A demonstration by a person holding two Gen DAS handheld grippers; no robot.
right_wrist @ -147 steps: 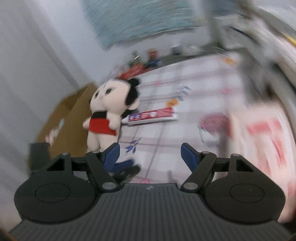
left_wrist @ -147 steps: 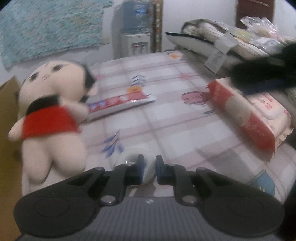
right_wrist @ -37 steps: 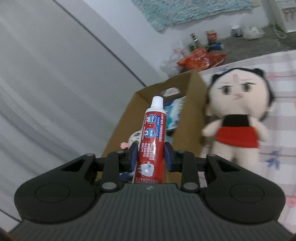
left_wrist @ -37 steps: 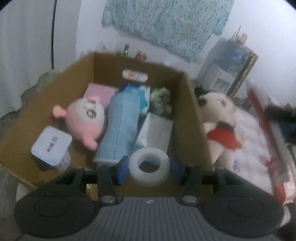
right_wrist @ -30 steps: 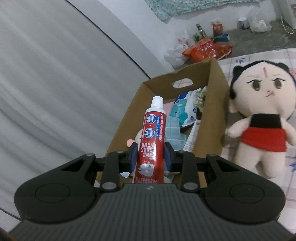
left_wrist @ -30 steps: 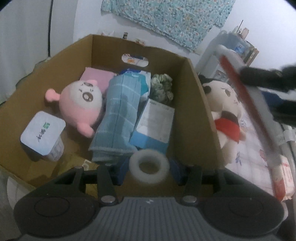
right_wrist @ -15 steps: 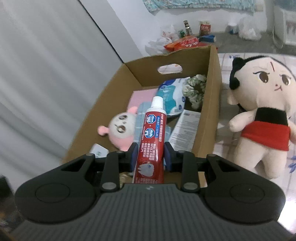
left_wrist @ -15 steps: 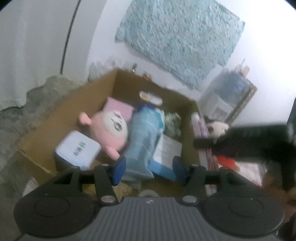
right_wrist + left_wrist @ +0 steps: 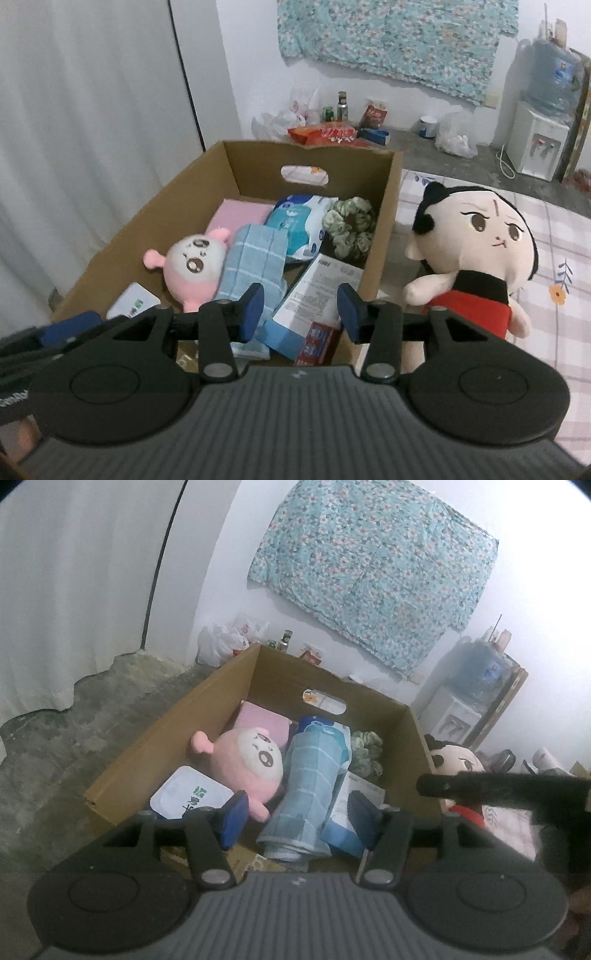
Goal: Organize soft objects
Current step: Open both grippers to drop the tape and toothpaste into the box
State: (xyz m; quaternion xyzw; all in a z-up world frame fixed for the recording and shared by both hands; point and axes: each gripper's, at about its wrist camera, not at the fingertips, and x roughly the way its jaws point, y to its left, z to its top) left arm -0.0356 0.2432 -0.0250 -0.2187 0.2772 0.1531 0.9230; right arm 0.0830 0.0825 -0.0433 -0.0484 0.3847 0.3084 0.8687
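Observation:
Both grippers hover over the open cardboard box point(image 9: 310, 147). My right gripper point(image 9: 301, 312) has its jaws opening with nothing between them. The red toothpaste tube point(image 9: 319, 345) lies just below it, in the box's near right corner. My left gripper point(image 9: 297, 818) is also opening and empty above the box point(image 9: 373, 694). Inside lie a pink plush point(image 9: 192, 266), a rolled blue towel point(image 9: 255, 254), a blue-white pack point(image 9: 299, 221), a green scrunchie point(image 9: 349, 225) and a white tub point(image 9: 190, 799). The black-haired doll in red point(image 9: 476, 251) sits outside, against the box's right wall.
The doll rests on a checked bed cover point(image 9: 554, 229). Behind the box, bags, bottles and snack packs point(image 9: 325, 133) stand on the floor by the wall. A water dispenser point(image 9: 537, 144) is at the back right and a white curtain point(image 9: 92, 110) hangs at the left.
My right gripper has let go of the toothpaste tube, which now lies in the box. My left gripper has released the white tape roll, now out of view, and pulled up and back.

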